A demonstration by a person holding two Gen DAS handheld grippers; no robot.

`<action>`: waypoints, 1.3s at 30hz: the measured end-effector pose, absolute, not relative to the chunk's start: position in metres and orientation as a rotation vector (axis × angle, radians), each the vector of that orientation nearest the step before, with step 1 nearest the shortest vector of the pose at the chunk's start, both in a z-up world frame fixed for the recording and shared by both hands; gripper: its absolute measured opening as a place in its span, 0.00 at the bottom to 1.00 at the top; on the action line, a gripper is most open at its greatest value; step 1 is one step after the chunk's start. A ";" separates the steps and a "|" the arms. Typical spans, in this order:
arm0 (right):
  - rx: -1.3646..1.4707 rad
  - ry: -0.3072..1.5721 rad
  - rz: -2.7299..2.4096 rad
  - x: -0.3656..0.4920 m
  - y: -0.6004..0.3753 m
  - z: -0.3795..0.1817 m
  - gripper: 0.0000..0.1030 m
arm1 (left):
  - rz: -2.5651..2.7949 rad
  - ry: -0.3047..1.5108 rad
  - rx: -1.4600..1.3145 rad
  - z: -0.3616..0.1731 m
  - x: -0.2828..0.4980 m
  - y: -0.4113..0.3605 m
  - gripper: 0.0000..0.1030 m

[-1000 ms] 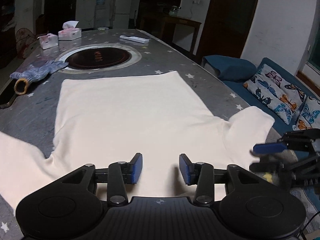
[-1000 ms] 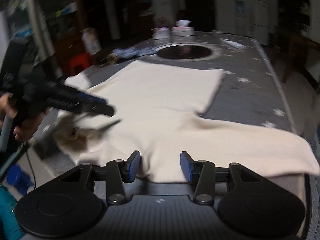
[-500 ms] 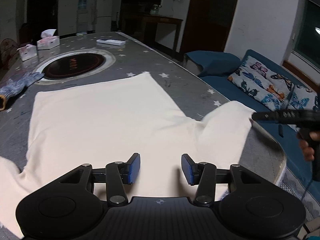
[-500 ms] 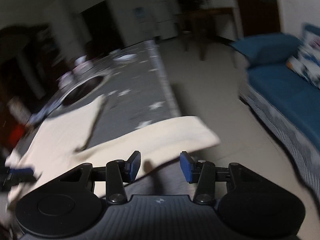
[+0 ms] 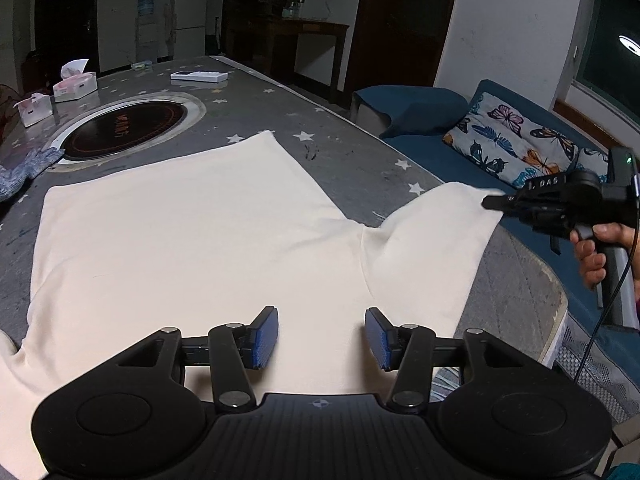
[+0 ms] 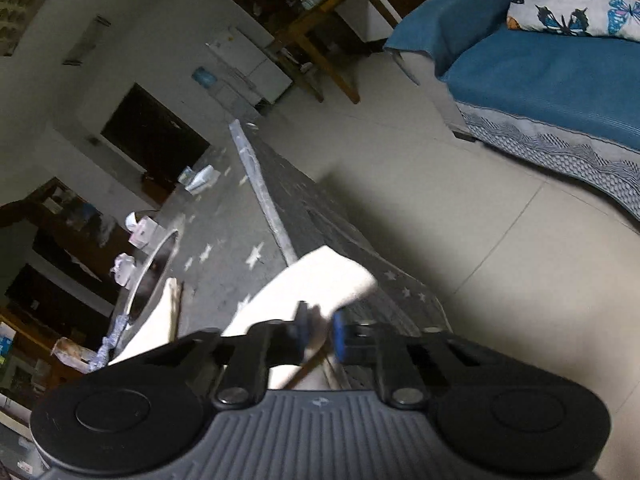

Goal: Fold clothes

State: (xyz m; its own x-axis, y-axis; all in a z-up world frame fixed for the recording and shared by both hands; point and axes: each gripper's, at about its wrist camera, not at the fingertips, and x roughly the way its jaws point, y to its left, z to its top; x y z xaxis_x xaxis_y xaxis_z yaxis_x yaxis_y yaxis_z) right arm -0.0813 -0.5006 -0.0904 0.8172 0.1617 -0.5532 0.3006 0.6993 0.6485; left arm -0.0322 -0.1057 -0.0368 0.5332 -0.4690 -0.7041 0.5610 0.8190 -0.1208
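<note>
A cream long-sleeved top (image 5: pixel 192 240) lies flat on the grey star-patterned table (image 5: pixel 352 160). My left gripper (image 5: pixel 321 338) is open and empty, just above the top's near edge at the neck. My right gripper (image 5: pixel 490 201) is at the end of the right sleeve (image 5: pixel 436 240) at the table's right edge. In the right wrist view the right gripper (image 6: pixel 318 330) has its jaws nearly closed around the sleeve cuff (image 6: pixel 320 280); whether the fingers pinch the cloth is unclear.
A round inset burner (image 5: pixel 128 128) sits in the far table. Tissue boxes (image 5: pixel 76 84), a white remote (image 5: pixel 199 76) and a knitted glove (image 5: pixel 24 168) lie beyond the top. A blue sofa (image 5: pixel 440 120) with a butterfly cushion (image 5: pixel 516 136) stands to the right.
My right gripper swung from the top's neck out to the right sleeve end and its jaws narrowed around the cuff. My left gripper shifted slightly and stayed open.
</note>
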 end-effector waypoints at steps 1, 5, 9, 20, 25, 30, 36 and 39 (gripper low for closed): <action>0.795 0.616 -0.081 -0.082 -0.499 -0.087 0.03 | -0.614 0.802 0.127 -0.037 -0.032 -0.106 0.51; 0.781 0.574 -0.034 -0.084 -0.497 -0.071 0.02 | -0.606 0.807 0.130 -0.039 -0.032 -0.106 0.53; 0.741 0.536 0.039 -0.084 -0.486 -0.046 0.02 | -0.593 0.804 0.125 -0.039 -0.033 -0.101 0.56; 0.587 0.504 0.340 -0.054 -0.403 0.023 0.02 | -0.497 0.773 0.064 -0.029 -0.040 -0.057 0.60; 0.513 0.534 0.458 -0.037 -0.349 0.036 0.02 | -0.436 0.741 0.025 -0.022 -0.049 -0.026 0.62; 0.444 0.598 0.548 -0.024 -0.297 0.032 0.02 | -0.374 0.719 -0.016 -0.018 -0.056 0.004 0.62; 0.368 0.693 0.634 -0.017 -0.244 0.015 0.02 | -0.304 0.703 -0.060 -0.016 -0.061 0.036 0.63; 0.314 0.757 0.676 -0.017 -0.220 0.000 0.03 | -0.266 0.706 -0.084 -0.017 -0.060 0.050 0.63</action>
